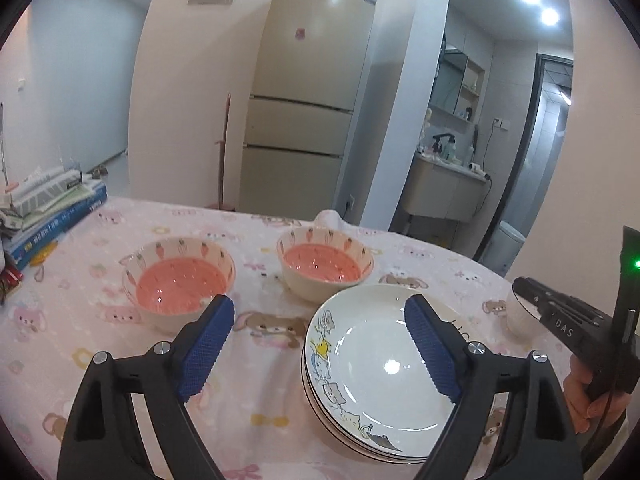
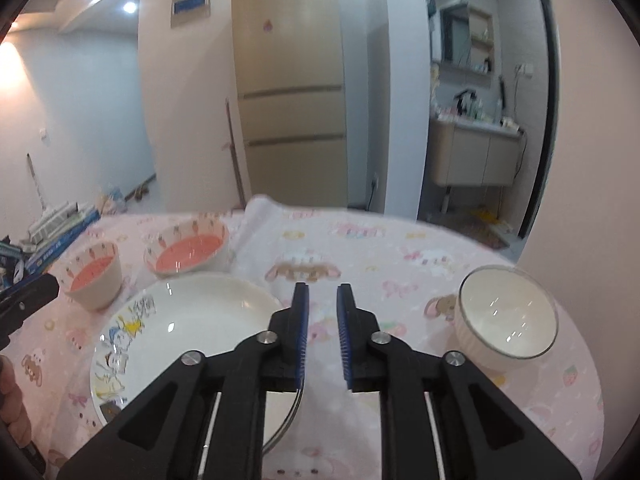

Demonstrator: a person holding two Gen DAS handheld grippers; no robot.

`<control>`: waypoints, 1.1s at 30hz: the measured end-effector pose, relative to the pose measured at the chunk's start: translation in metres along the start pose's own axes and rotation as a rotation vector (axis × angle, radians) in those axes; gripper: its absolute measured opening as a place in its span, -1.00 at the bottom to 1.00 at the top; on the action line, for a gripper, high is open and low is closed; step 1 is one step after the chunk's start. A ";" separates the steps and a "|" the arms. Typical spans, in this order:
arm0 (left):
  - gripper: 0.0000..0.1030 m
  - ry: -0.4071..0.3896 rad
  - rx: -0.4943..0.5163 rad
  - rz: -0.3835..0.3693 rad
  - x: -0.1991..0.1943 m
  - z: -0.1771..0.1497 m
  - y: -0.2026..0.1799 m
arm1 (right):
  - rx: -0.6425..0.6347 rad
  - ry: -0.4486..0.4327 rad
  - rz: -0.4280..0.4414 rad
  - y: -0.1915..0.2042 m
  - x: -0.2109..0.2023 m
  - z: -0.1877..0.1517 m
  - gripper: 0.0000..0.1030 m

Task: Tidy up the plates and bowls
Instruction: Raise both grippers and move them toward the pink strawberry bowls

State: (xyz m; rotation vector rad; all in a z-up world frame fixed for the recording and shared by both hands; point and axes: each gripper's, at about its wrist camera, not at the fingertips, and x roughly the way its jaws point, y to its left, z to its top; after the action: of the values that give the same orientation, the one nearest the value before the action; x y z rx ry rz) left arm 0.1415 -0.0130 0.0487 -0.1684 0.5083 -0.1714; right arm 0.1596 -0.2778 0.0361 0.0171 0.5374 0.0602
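A stack of white plates (image 1: 372, 364) with cartoon drawings on the rim sits on the pink tablecloth, just right of my left gripper (image 1: 320, 304). That gripper hovers wide open with nothing between its blue pads. Beyond it stand two white bowls with carrot prints and pink insides, one on the left (image 1: 180, 276) and one on the right (image 1: 324, 264). My right gripper (image 2: 322, 288) hangs over bare cloth with its pads a narrow gap apart and nothing in them. The plates (image 2: 192, 320) lie to its left and a plain white bowl (image 2: 508, 320) to its right.
A pile of books (image 1: 52, 208) sits at the table's far left corner. A beige fridge (image 1: 308, 100) and a doorway to a washroom stand behind the table. A person's hand (image 1: 588, 396) holds the right gripper's handle at the right edge.
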 end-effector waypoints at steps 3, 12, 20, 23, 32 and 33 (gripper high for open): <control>0.72 -0.052 0.041 0.058 -0.006 0.002 -0.004 | -0.020 -0.107 0.001 0.006 -0.017 0.002 -0.63; 0.74 -0.294 0.080 0.053 -0.041 0.003 -0.012 | -0.120 -0.406 -0.067 0.029 -0.060 0.001 0.95; 0.74 -0.398 0.138 0.172 -0.047 0.002 -0.014 | -0.191 -0.474 -0.116 0.050 -0.062 0.001 1.00; 0.74 -0.446 0.142 0.197 -0.050 0.000 -0.012 | -0.187 -0.459 -0.116 0.048 -0.058 0.006 1.00; 0.74 -0.530 0.277 0.266 -0.048 -0.002 -0.018 | -0.072 -0.350 0.091 0.014 -0.040 0.008 1.00; 0.74 -0.514 0.272 0.247 -0.048 -0.001 -0.017 | -0.062 -0.357 0.070 0.011 -0.042 0.009 1.00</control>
State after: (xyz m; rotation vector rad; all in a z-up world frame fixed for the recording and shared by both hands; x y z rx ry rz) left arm 0.0978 -0.0199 0.0735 0.1174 -0.0109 0.0477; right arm 0.1276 -0.2689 0.0652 -0.0134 0.1782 0.1394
